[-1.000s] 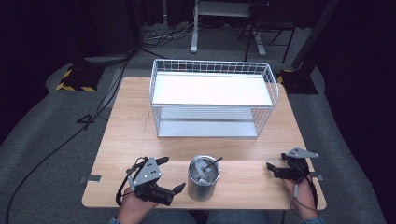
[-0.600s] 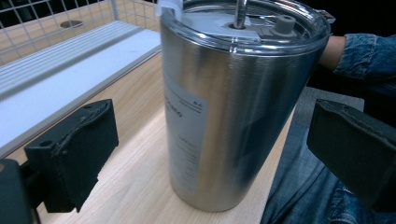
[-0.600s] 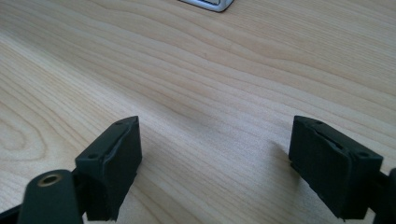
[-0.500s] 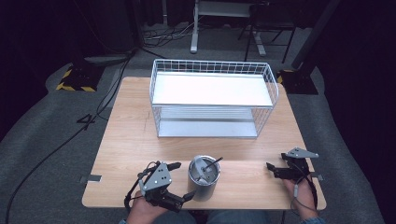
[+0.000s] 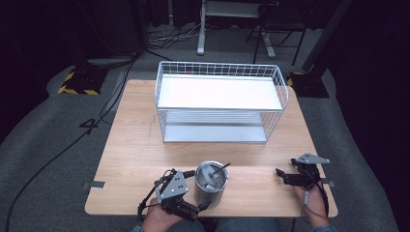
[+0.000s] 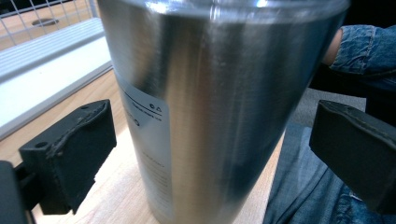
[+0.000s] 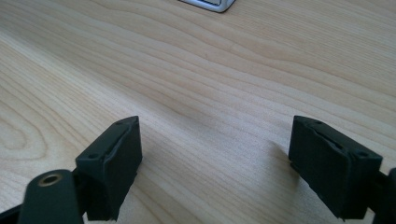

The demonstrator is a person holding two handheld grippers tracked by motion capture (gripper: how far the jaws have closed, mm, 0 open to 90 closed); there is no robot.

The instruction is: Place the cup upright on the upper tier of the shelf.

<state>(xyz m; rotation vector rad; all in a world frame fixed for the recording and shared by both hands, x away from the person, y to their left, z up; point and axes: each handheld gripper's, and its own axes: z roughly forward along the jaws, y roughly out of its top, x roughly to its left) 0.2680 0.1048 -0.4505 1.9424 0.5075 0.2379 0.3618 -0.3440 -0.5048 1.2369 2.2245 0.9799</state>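
Wooden table (image 5: 140,145), steel tumbler (image 5: 211,182) upright, mouth up, between wide left claw (image 5: 200,205), right claw (image 5: 280,175) wide

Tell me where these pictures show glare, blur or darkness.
High view: the floor around the lit table is dark, and the white shelf of the wire basket looks overexposed. Left gripper view: the steel cup carries bright streaks and a soft rim. Right gripper view: even light, the near fingers slightly soft.

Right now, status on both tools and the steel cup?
Left tool open, jaws either side of steel cup, no grip yet. Right tool open over bare table. Cup upright, a utensil inside. Nothing in the way.
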